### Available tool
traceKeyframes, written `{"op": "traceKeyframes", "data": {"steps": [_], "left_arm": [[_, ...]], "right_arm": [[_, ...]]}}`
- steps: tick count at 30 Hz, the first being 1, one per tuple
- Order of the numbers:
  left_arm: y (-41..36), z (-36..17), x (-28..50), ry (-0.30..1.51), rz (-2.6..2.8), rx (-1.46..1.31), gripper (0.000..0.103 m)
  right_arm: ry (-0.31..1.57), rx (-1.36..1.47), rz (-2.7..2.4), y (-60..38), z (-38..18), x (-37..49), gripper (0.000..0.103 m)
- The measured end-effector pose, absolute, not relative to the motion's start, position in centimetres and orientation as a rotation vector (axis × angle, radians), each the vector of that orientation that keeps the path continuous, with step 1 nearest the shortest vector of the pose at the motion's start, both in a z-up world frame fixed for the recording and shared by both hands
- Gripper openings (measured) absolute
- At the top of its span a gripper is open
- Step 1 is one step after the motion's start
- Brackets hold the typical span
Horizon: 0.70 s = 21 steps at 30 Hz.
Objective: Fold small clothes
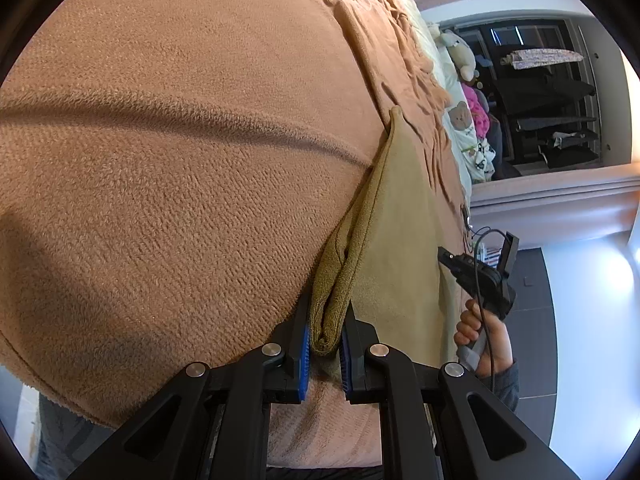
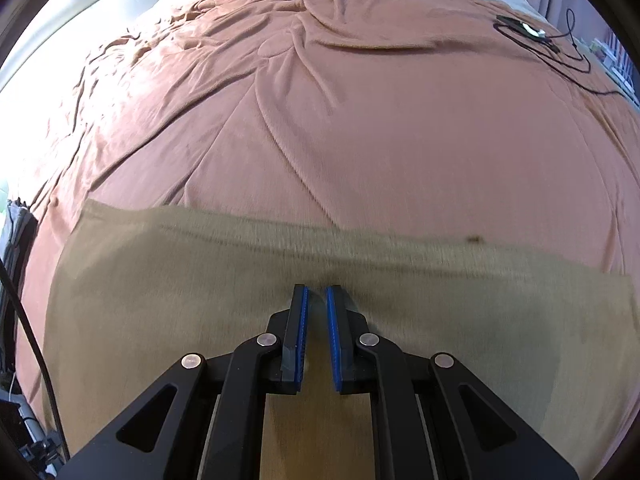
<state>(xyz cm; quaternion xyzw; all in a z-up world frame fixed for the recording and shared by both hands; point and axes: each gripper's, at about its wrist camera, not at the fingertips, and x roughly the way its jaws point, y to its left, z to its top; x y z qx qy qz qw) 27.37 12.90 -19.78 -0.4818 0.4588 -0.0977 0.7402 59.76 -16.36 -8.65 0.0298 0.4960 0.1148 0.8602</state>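
A small olive-tan garment (image 1: 400,216) lies on the salmon-brown blanket (image 1: 180,160) of a bed. My left gripper (image 1: 326,320) is shut on a bunched edge of the garment, which rises from the jaws in a fold. In the right wrist view the same garment (image 2: 200,300) lies spread flat across the blanket (image 2: 320,120). My right gripper (image 2: 316,292) hovers over its middle with the jaws a narrow gap apart and nothing between them. The right gripper also shows in the left wrist view (image 1: 476,272), held in a hand at the bed's edge.
A black device with a cable (image 2: 524,30) lies on the blanket at the far right. Pillows and soft toys (image 1: 464,56) sit at the head of the bed. A dark shelf unit (image 1: 548,96) stands beyond. Tiled floor (image 1: 532,320) runs beside the bed.
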Motion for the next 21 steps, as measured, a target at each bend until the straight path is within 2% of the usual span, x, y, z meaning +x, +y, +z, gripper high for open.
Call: {"op": "traceKeyframes", "data": {"steps": [9, 16, 18, 21], "left_arm": [[13.0, -19.8, 27.0, 0.988, -0.236, -1.069, 0.013], [13.5, -19.5, 26.7, 0.935, -0.314, -1.127, 0.009], [13.7, -19.3, 26.5, 0.916, -0.337, -1.143, 0.009], [13.7, -18.8, 26.3, 0.901, -0.361, -1.148, 0.009]], "right_arm": [[1.013, 0.019, 0.216, -15.3, -8.2, 61.2, 0.007], [1.017, 0.064, 0.286, -16.2, -6.6, 58.0, 0.008], [1.010, 0.082, 0.310, -16.7, -6.1, 56.5, 0.011], [1.004, 0.098, 0.335, -17.2, -5.7, 54.2, 0.032]]}}
